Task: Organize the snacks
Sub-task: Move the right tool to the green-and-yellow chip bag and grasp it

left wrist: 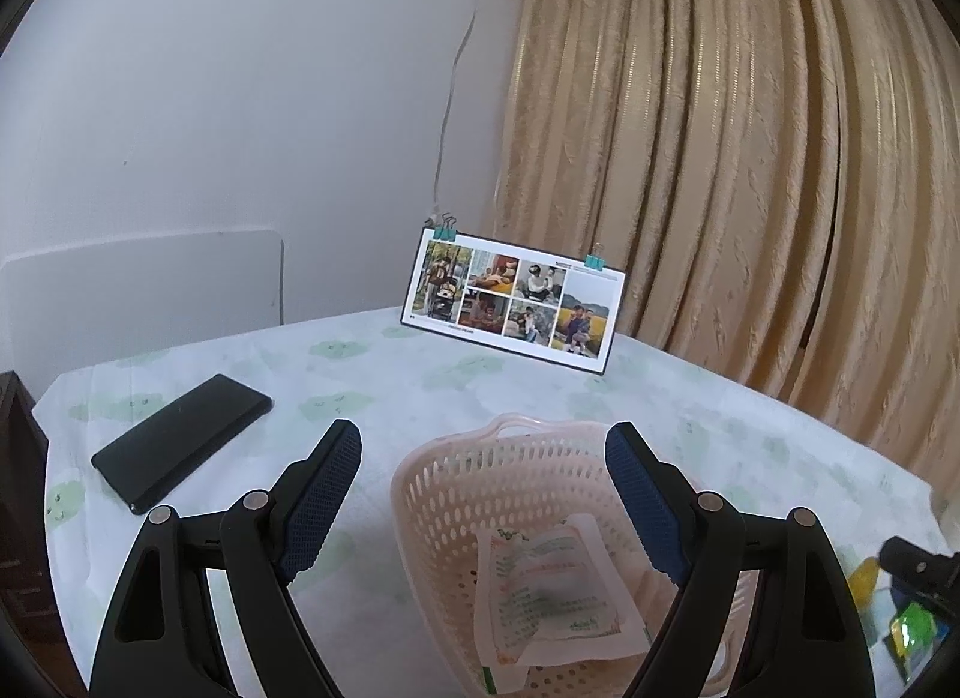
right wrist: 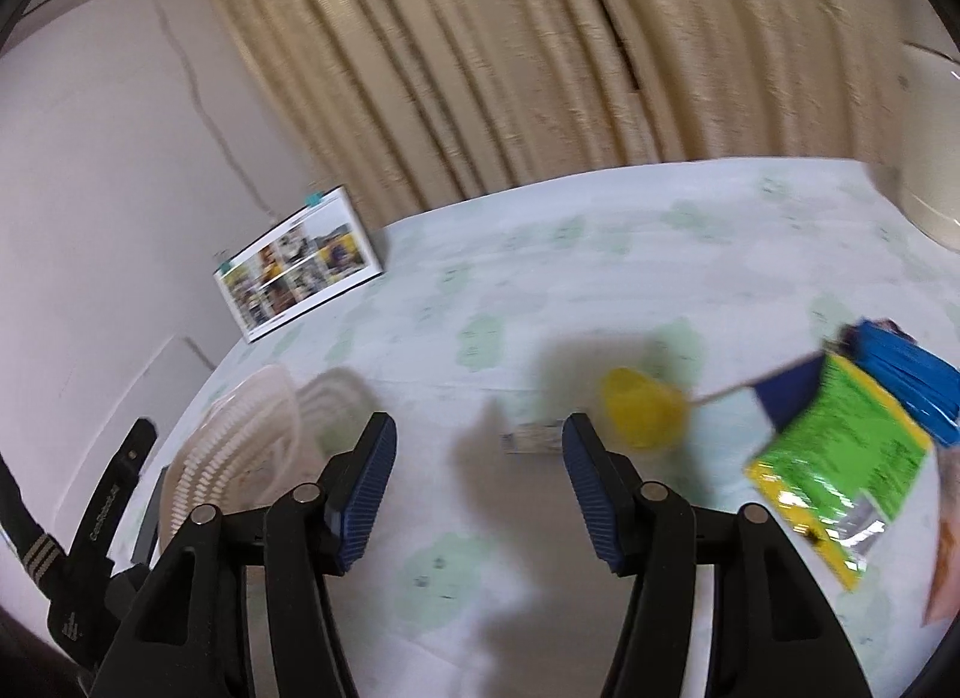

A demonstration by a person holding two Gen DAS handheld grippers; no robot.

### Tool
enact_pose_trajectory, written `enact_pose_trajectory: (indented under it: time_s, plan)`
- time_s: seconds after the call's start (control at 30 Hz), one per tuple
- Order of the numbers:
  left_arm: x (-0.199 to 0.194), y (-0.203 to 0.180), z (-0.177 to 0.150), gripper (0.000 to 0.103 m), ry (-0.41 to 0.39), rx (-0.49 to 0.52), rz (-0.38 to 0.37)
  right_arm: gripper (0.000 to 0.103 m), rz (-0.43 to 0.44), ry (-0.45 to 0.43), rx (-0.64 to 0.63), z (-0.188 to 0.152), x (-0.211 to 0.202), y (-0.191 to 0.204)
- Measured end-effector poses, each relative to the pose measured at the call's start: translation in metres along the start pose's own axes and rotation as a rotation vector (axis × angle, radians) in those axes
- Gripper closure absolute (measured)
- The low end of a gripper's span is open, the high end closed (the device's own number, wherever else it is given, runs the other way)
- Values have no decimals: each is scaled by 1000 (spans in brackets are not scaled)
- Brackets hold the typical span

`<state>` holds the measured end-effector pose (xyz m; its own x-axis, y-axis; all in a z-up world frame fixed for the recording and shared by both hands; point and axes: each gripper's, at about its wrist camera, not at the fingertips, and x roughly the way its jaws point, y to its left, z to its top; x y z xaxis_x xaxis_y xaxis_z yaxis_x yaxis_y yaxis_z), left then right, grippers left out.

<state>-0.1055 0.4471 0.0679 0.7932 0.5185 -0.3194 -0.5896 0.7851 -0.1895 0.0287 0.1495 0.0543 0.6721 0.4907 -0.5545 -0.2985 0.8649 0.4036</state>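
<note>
Cloth with pale green prints covers the counter, backed by a white wall and beige curtain. Left hand-held gripper, spread and empty, hangs over the basket holding a snack packet; phone and photo calendar stand apart. Right hand-held gripper, spread and empty, faces open cloth, with a yellow item and green snack bag rightward.

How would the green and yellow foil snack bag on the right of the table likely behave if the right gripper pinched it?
The green and yellow foil snack bag lies flat with a crinkled silver edge, so it probably flexes and droops when lifted. Its glossy film may slip between the pads. It looks light, so a push would likely slide it across the tablecloth.
</note>
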Motion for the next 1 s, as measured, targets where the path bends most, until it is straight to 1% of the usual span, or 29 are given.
enact_pose_trajectory:
  time_s: [0.07, 0.23, 0.37, 0.5, 0.6, 0.73, 0.83, 0.93, 1.0]
  plan:
    - [0, -1, 0, 19, -1, 7, 0, 43, -17, -8, 38, 1, -4, -13]
    - [0, -5, -3, 19, -2, 29, 1, 42, -83, -34, 140, 2, -18, -54]
    - [-2, -10, -5, 19, -5, 47, 0, 41, -153, -45, 209, 1, -28, -85]
    - [-2, -14, -6, 19, -6, 64, 0, 39, -222, -53, 305, -2, -38, -116]
    - [-2, -16, -6, 19, -7, 73, 1, 39, -244, -49, 350, -7, -40, -129]
    - [-2, -20, -7, 19, -8, 88, 1, 38, -234, -28, 382, -11, -38, -135]
    - [-3, -22, -9, 19, -9, 99, -1, 35, -245, -27, 389, -11, -37, -135]
    - [-4, -23, -9, 19, -9, 103, -4, 25, -265, -28, 402, -11, -37, -138]
    - [-3, -24, -10, 19, -8, 107, -7, 24, -280, -20, 418, -12, -35, -142]
